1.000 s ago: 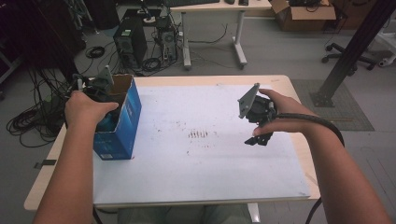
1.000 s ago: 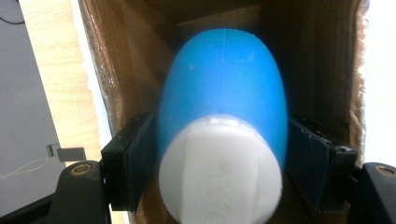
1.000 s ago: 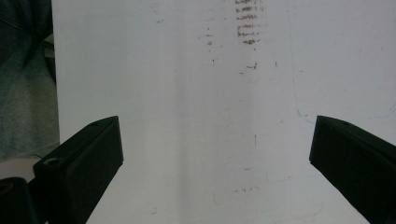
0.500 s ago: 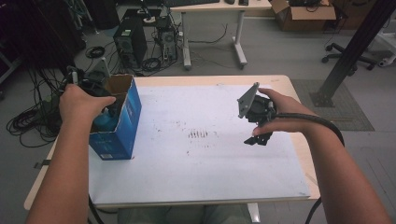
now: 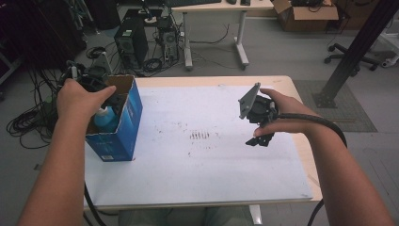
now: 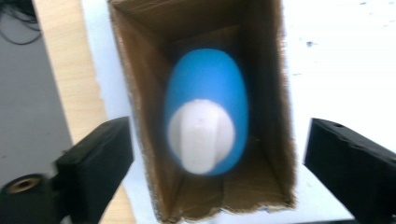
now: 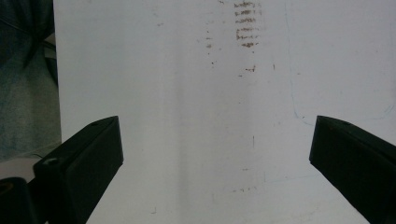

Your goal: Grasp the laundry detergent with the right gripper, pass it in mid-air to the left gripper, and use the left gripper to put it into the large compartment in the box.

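White sheet [image 5: 197, 169] over a wooden table, office floor and cables beyond. Item: blue plastic bottle with a white cap [image 6: 205, 116], upright inside the open blue cardboard box [image 5: 124, 127] at your left. Your left gripper [image 6: 215, 163] hovers above it, jaws just opened wide, nothing between the pads. Your right gripper [image 7: 215, 154] hangs over bare sheet, likewise released. Handling, by judgement: light, smooth, somewhat slippery, walls likely to yield; take it at the neck under the cap.
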A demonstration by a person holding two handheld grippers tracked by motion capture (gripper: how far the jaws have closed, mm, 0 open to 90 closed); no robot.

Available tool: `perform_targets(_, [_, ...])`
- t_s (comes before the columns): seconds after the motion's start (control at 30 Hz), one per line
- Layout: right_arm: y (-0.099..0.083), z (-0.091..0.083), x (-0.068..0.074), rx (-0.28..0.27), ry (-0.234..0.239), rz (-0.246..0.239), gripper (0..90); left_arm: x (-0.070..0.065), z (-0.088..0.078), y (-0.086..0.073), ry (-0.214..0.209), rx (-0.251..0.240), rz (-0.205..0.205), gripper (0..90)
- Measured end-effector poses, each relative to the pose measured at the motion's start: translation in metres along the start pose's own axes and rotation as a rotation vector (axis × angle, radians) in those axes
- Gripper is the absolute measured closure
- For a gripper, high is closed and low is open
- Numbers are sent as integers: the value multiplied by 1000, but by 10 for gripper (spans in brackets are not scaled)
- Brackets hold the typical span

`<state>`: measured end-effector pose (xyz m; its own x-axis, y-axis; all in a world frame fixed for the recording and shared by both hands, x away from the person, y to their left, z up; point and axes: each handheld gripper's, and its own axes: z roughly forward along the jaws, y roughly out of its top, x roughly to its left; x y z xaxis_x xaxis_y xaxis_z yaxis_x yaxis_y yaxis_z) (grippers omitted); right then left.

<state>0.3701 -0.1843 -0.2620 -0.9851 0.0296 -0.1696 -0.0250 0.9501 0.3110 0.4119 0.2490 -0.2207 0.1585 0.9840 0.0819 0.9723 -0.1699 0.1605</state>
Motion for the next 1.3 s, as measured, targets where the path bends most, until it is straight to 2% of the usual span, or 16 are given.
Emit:
perform_targets(0.13, [-1, -1, 0, 1, 0, -2, 29, -4, -5, 1, -41, -1, 29, 48])
perform_targets(0.37, [-1, -2, 1, 5, -3, 1, 29, -16, -21, 4, -44, -26, 85, 48])
perform_targets(0.6, [-3, -4, 2, 6, -7, 5, 29, -29, -41, 9, -68, -56, 177, 48])
perform_targets(0.73, [-4, -6, 2, 10, -7, 6, 29, -38, -54, 14, -62, -65, 239, 47])
perform_targets(0.83, [-5, -6, 1, 15, -7, 9, 29, -47, -64, 17, -70, -72, 304, 46])
perform_targets(1.0, [-6, -6, -1, 22, -8, 12, 29, -68, -77, 22, -110, -74, 455, 46])
perform_targets(1.1, [-8, -4, -3, 27, -6, 20, 29, -82, -82, 26, -107, -75, 522, 46])
perform_targets(1.23, [-9, -3, -4, 29, -3, 24, 29, -97, -87, 29, -133, -65, 604, 45])
perform_targets(1.3, [-10, -3, -5, 33, 0, 25, 29, -106, -86, 30, -148, -45, 669, 45])
